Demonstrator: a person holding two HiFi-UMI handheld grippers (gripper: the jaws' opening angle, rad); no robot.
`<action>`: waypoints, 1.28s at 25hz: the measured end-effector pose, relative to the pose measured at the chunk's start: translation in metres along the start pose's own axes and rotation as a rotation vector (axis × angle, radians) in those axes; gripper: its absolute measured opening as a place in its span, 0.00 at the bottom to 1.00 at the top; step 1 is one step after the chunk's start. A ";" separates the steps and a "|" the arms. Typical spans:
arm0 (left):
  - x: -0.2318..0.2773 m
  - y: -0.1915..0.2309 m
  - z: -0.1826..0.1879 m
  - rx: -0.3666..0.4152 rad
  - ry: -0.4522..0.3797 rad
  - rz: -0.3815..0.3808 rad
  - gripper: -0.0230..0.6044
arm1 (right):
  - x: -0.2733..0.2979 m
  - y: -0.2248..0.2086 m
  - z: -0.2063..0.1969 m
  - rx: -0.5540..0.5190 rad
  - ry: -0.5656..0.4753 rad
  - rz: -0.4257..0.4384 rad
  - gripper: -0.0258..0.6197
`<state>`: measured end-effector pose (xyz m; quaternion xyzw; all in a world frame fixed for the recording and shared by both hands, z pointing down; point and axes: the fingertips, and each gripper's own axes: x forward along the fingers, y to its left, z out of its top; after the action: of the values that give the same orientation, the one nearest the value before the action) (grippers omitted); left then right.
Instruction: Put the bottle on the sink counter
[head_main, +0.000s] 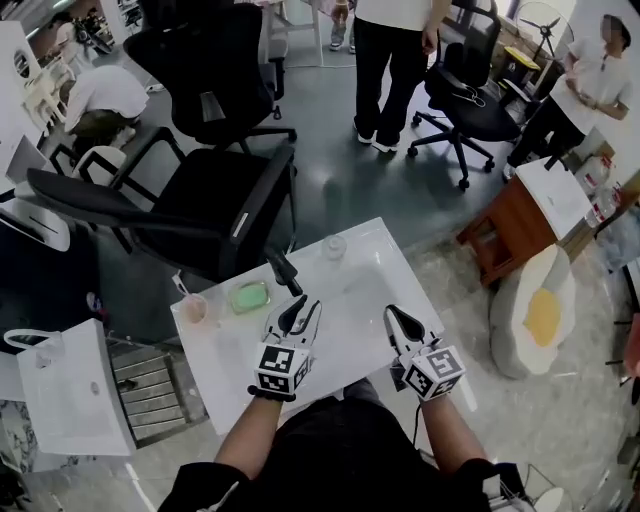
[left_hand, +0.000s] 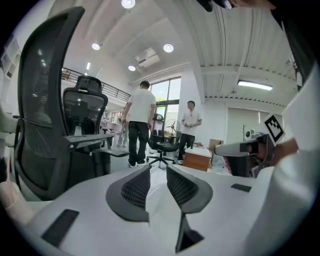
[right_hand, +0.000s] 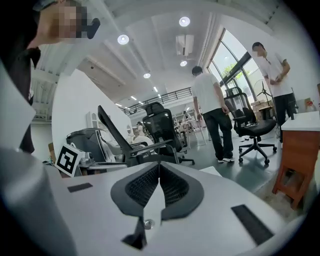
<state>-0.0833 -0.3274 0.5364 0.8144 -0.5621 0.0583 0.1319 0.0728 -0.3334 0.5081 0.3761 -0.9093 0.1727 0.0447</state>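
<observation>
Left gripper (head_main: 299, 310) jaws narrowly apart, right gripper (head_main: 398, 318) jaws together, both empty above white rectangular sink counter (head_main: 385, 255). Small clear bottle (head_main: 334, 245) upright on far rim, seemingly where wanted, needing no grip.

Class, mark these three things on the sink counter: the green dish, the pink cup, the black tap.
green dish (head_main: 248, 296), head view, middle of its top.
pink cup (head_main: 195, 310), head view, its open mouth.
black tap (head_main: 283, 270), head view, middle of its spout.
</observation>
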 end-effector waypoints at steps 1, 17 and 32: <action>-0.009 0.005 0.005 -0.007 -0.015 0.012 0.20 | 0.002 0.006 0.002 -0.003 -0.008 0.009 0.09; -0.073 0.035 0.062 -0.027 -0.182 0.247 0.14 | 0.030 0.012 0.035 -0.043 -0.049 0.161 0.09; -0.063 0.018 0.065 -0.026 -0.193 0.260 0.14 | 0.022 0.005 0.038 -0.041 -0.067 0.191 0.09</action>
<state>-0.1260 -0.2945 0.4615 0.7349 -0.6734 -0.0109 0.0791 0.0558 -0.3583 0.4755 0.2921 -0.9454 0.1447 0.0051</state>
